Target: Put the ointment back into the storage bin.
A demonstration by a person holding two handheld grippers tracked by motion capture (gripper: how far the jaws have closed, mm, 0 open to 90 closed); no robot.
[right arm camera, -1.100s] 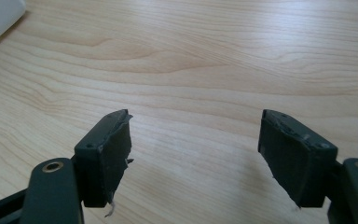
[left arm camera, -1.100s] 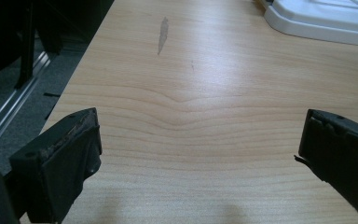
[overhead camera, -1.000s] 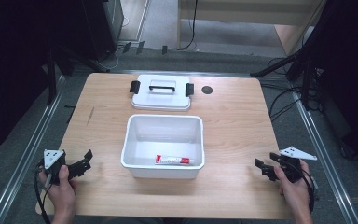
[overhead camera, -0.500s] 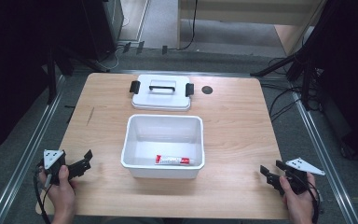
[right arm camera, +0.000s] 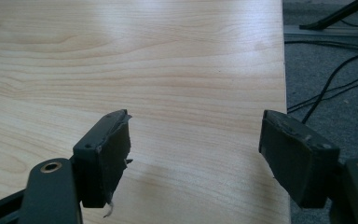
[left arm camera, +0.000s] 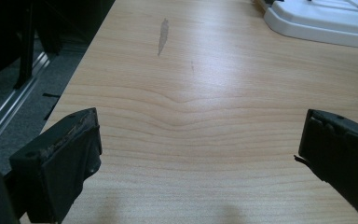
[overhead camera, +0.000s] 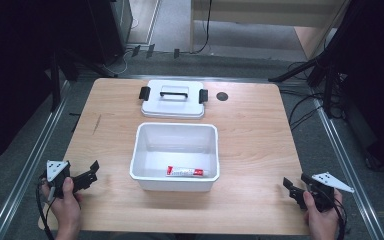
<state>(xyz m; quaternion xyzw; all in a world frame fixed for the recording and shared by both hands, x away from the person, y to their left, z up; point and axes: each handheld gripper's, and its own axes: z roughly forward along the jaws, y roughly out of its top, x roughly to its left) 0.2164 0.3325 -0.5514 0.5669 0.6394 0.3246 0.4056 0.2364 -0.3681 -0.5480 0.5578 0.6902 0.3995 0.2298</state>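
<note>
Right gripper (overhead camera: 294, 189) we drew back toward table (overhead camera: 250, 125) near corner since earlier; left gripper (overhead camera: 87, 172) stayed put. Both jaws wide apart, gripping nothing, over bare wood.

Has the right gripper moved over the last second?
Yes. The right gripper has pulled back toward the person and outward, farther from the white bin, ending near the table's front right corner.

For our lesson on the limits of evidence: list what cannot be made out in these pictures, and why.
1. Print on the tube in the white bin: too small, high view.
2. The lid: cut off by the top edge, left gripper view.
3. The dark round spot on the table: too small to identify, high view.
</note>
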